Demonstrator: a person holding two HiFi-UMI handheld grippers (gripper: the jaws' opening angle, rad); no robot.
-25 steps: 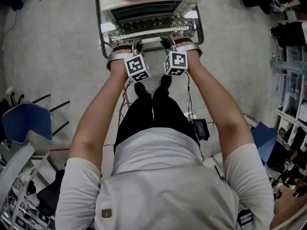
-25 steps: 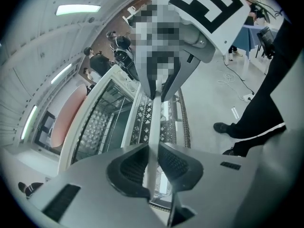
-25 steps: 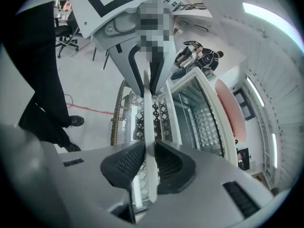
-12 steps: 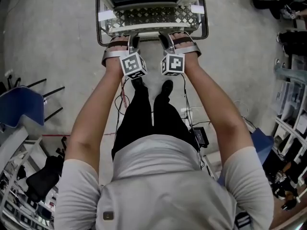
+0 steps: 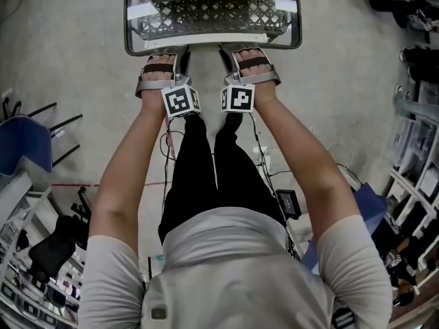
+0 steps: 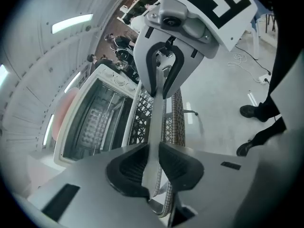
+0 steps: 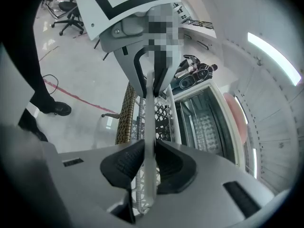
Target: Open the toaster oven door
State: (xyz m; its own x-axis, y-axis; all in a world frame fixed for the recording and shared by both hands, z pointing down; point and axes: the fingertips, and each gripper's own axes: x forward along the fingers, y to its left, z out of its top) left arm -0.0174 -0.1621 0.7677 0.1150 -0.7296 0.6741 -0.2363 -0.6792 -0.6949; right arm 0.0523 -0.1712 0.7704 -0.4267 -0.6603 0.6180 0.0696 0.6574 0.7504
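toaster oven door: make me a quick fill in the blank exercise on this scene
1. The toaster oven door is ___.
2. The right gripper is ___ on the door handle.
3. The plate on top of the oven is ___.
Missing words: open; shut; pink.

toaster oven door (image 5: 212, 19) | glass, metal-framed | open, lying nearly level | white handle (image 6: 156, 127) at front edge

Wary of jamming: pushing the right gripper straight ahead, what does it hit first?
The door handle, already gripped in the jaws of the right gripper. Straight past it lies the patterned panel of the open toaster oven door, apparently close, though depth is unclear.
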